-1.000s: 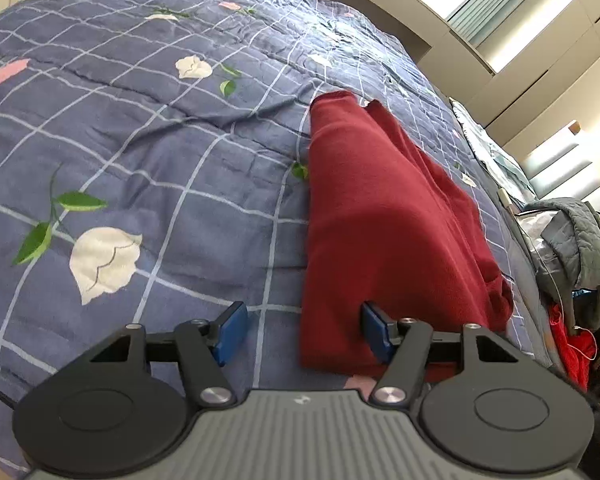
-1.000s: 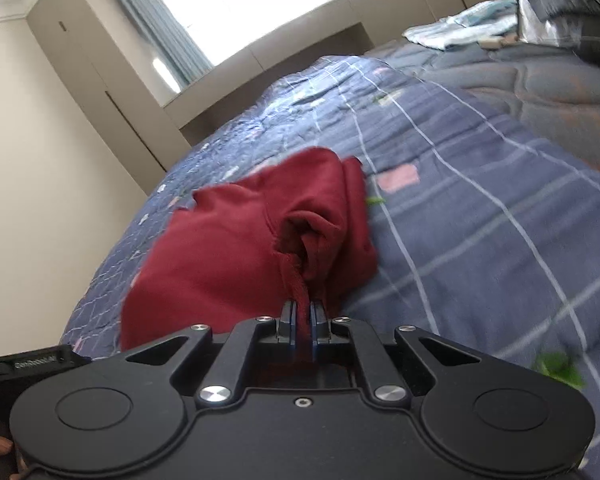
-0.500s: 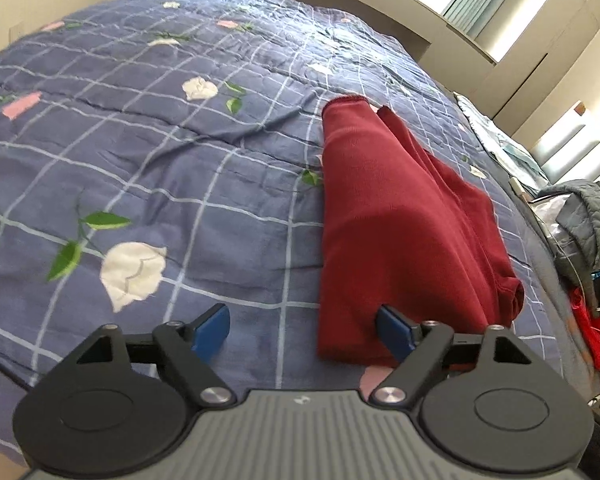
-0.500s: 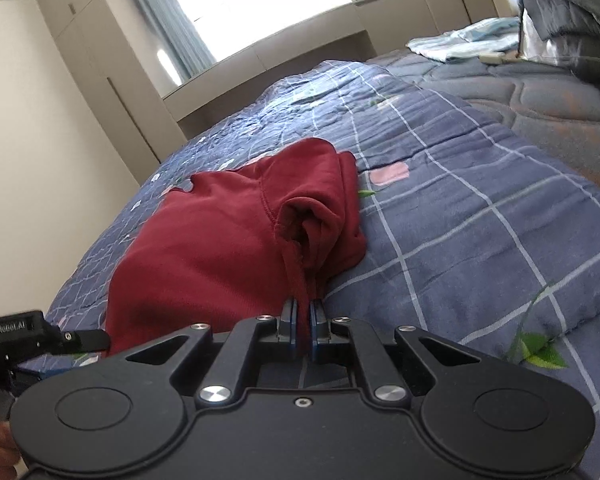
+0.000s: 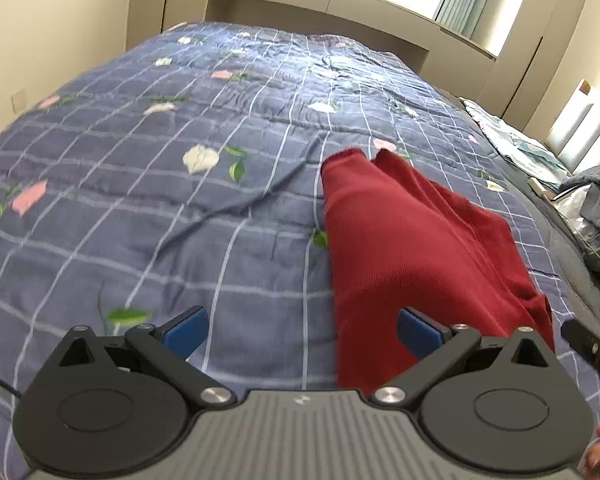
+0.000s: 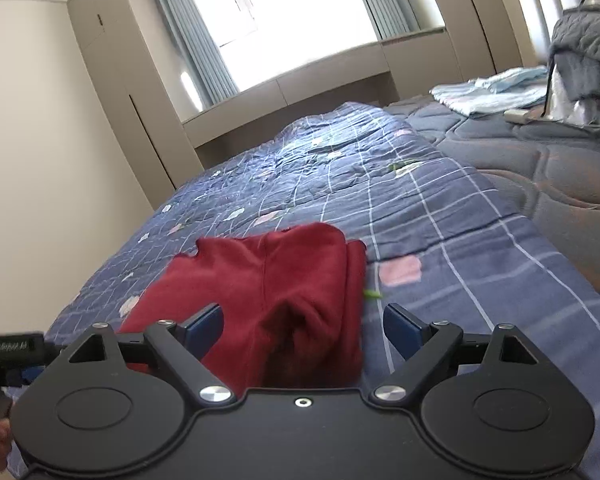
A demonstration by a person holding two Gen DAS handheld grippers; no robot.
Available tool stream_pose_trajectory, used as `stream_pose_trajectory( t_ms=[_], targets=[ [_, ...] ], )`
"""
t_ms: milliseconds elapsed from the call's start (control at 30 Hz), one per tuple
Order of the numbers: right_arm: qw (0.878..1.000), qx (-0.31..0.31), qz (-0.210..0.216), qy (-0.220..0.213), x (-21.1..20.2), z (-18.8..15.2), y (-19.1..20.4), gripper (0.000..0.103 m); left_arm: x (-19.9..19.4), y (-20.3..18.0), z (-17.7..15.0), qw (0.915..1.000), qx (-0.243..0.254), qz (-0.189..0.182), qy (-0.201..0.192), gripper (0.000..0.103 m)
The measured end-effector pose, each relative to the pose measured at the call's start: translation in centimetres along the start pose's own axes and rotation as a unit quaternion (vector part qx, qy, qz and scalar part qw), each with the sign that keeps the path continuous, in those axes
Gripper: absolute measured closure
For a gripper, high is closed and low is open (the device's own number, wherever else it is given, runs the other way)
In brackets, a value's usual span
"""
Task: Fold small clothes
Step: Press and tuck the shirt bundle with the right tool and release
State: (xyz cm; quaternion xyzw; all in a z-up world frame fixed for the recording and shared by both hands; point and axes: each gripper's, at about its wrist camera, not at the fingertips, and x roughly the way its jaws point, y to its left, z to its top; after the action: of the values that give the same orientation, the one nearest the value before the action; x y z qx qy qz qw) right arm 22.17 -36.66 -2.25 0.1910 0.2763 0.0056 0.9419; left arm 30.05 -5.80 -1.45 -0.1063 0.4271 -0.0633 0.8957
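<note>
Left wrist view: the left gripper point(image 5: 302, 330) hangs low over the bed point(image 5: 148, 184), its fingers point(image 5: 186, 326) spread wide and grasping nothing. The red garment point(image 5: 404, 248) lies lengthwise on the quilt, a long strip running away from the camera; its near end sits between the fingers, toward the right one, which overlaps the cloth in the picture, though contact cannot be told. At the right edge of the garment the other tool shows as a dark bar.

Right wrist view: the right gripper point(image 6: 304, 326) is also released, fingers point(image 6: 404, 328) wide apart, with the garment point(image 6: 268, 280) bunched just in front of them and lying loose on the bed point(image 6: 460, 240). A hollow, rumpled fold gapes near the tool.

Judgement: the lengthwise fold looks laid. To do the next step well, each gripper should pinch one near corner through all layers, lift both evenly, and carry the end over to the far edge, smoothing that bunched pocket first.

Writing: a small white label on the tool left of the garment is blurred; it seems to begin "Gen", but I cannot read it surely.
</note>
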Motion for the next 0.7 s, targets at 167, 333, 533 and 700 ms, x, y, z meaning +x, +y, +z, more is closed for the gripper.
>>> stream_pose_trajectory(
  t_ms=[167,333,533,700],
  targets=[
    [1.000,0.009,-0.010,0.023,3.9,1.5,-0.6,0.036,1.1,-0.7,1.8,0.9999,0.011,0.006,-0.009,0.001],
    [0.999,0.006,-0.012,0.044,5.8,0.9,-0.6,0.074,2.9,-1.5,3.5,0.9998,0.002,0.011,-0.019,0.001],
    [0.999,-0.030,-0.032,0.003,4.1,0.0,-0.6,0.097,4.9,-2.4,3.9,1.0000,0.002,0.002,-0.008,0.001],
    [0.999,-0.006,-0.049,0.002,3.6,-1.5,-1.9,0.101,5.6,-2.8,2.9,0.9999,0.010,-0.003,-0.008,0.001]
  ],
)
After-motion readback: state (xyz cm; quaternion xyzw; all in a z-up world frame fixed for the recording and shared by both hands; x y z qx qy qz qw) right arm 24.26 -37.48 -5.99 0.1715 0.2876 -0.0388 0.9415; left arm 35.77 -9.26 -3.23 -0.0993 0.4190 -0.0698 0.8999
